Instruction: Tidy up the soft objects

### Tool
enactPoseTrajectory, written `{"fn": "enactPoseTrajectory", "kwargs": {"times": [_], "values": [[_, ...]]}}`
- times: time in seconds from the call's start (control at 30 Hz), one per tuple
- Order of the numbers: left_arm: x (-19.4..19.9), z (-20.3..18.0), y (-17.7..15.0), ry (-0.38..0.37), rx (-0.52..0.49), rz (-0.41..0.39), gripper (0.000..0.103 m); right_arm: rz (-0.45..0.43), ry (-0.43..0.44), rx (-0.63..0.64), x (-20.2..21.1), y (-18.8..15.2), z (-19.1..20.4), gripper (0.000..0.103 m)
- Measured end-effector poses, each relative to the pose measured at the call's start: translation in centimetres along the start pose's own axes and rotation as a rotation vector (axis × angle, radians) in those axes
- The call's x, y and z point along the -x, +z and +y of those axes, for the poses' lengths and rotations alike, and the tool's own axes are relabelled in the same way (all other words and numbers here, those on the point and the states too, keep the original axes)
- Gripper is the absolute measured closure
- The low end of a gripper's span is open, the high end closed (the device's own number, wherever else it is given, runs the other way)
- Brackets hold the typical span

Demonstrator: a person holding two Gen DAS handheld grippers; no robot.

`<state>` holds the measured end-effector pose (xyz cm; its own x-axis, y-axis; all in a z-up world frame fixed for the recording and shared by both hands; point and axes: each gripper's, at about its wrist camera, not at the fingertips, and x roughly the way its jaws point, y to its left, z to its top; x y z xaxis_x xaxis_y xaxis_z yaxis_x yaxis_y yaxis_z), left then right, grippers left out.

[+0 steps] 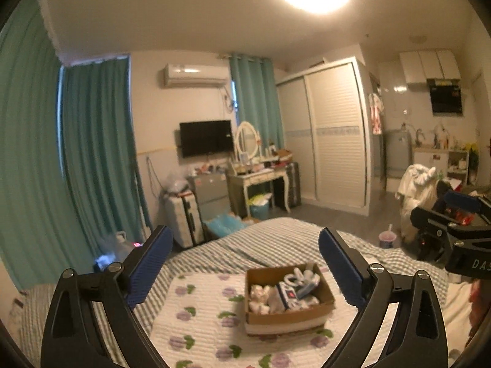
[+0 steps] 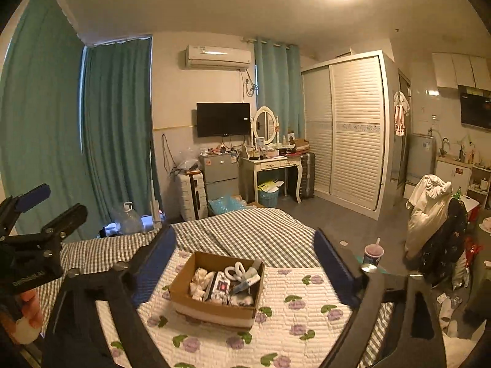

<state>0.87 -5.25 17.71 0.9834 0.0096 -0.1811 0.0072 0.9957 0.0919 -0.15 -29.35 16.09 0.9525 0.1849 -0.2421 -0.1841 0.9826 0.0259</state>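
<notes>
A brown cardboard box sits on a white quilted mat with purple flowers on the bed. It holds several small soft items, mostly white, some blue. The box also shows in the right wrist view. My left gripper is open and empty, raised above the bed, with the box low between its fingers. My right gripper is open and empty, held above the box. The right gripper also appears at the right edge of the left wrist view; the left gripper appears at the left edge of the right wrist view.
The bed has a green checked cover. Beyond it are a dressing table with oval mirror, a wall TV, a small fridge, a white suitcase and a wardrobe. A chair piled with clothes and a cup stand to the right.
</notes>
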Motion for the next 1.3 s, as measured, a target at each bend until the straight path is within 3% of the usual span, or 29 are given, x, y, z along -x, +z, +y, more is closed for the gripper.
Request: {"fn": "enactPoseTrajectory", "kwargs": {"times": [0.07,0.23,0.43,0.57,0.8,1.3], "values": [[-0.2,-0.2,-1.7,-0.009,0.005,0.007,0.005,-0.004,0.005,-0.014,0.5,-1.1,0.0,0.0],[-2.7,-0.8,-6.5,0.003,-0.009,0.036,0.005,0.006,-0.019,-0.041,-0.9,-5.2,0.1,0.0],[-5.6,-1.0,-11.2,0.007,0.007,0.092,0.005,0.008,0.02,-0.072,-6.1,-11.0,-0.6,0.0],[-7.7,-1.0,-13.3,-0.001,0.029,0.146,0.005,0.036,-0.005,-0.066,-9.4,-13.4,-1.0,0.0],[-9.5,-1.1,-15.2,-0.007,0.037,0.209,0.005,0.093,-0.004,-0.065,-13.0,-15.8,-1.2,0.0],[-9.7,-1.1,-15.7,-0.014,0.043,0.231,0.005,0.127,-0.007,-0.057,-13.4,-16.8,-0.9,0.0]]}}
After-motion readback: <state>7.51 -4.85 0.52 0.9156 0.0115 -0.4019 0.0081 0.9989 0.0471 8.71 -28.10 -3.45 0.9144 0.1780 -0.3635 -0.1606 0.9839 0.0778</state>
